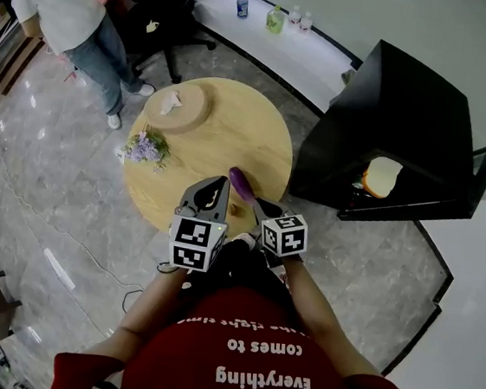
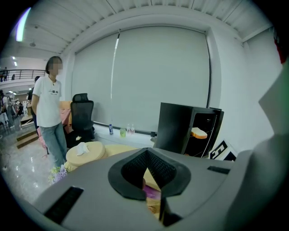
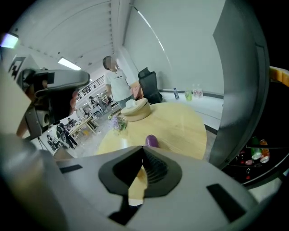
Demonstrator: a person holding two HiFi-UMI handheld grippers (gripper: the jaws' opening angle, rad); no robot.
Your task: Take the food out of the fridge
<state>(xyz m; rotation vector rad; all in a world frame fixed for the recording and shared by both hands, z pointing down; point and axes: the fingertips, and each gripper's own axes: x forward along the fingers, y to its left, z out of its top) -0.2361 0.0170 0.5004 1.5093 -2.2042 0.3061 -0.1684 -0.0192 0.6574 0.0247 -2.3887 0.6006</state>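
Note:
A purple eggplant (image 1: 237, 180) lies on the round wooden table (image 1: 224, 135), with a small brown item (image 1: 238, 209) just nearer me. Both grippers hover over the table's near edge. My left gripper (image 1: 218, 184) (image 2: 145, 153) is shut with nothing held; the eggplant (image 2: 152, 193) shows through the gap below its tips. My right gripper (image 1: 248, 200) (image 3: 142, 151) is shut and empty, with the eggplant (image 3: 152, 140) just beyond its tips. The black fridge (image 1: 401, 111) (image 2: 174, 126) stands open to the right, and a slice of bread (image 1: 382, 175) (image 2: 199, 132) sits inside.
A person (image 1: 72, 13) stands left of the table beside a black office chair (image 1: 163, 14). A woven round tray with a tissue (image 1: 176, 106) and a flower bunch (image 1: 146, 148) sit on the table. Bottles (image 1: 274, 17) line the far ledge. The fridge door (image 3: 239, 90) holds small items.

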